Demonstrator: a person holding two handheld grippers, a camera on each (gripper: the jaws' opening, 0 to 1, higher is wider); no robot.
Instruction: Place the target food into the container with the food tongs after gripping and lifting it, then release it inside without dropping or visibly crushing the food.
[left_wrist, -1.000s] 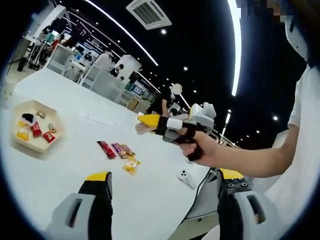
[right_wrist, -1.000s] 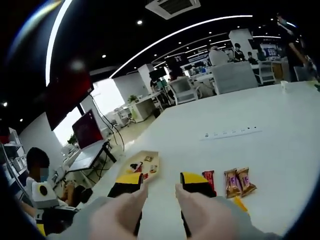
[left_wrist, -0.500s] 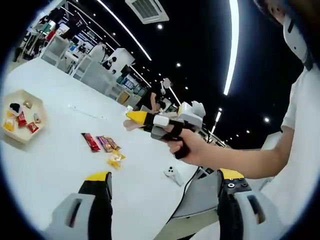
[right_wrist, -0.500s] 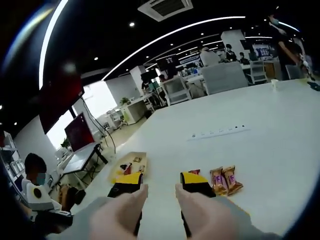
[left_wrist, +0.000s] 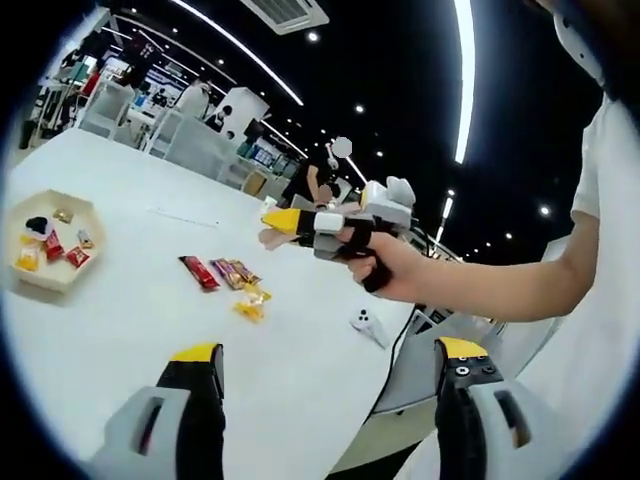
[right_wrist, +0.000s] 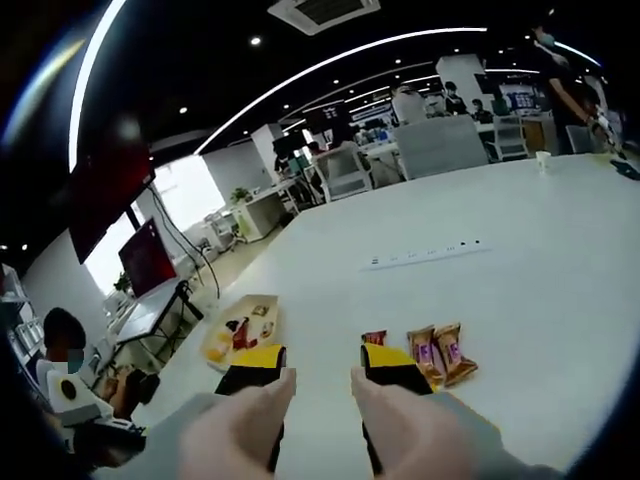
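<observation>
Since a second ago the snacks (right_wrist: 430, 352) sit closer before the right hand-held gripper (right_wrist: 320, 375), lying just right of its empty, parted jaws; the left hand-held gripper (left_wrist: 325, 375) gapes wide, farther back.

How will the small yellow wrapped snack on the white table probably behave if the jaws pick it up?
The yellow wrapped snack looks small and flat, so it is probably light. Its wrapper appears glossy and crinkled, so it may slip or crumple between the jaws. It lies flat on the table, so it seems unlikely to roll, though a push would probably slide it.
</observation>
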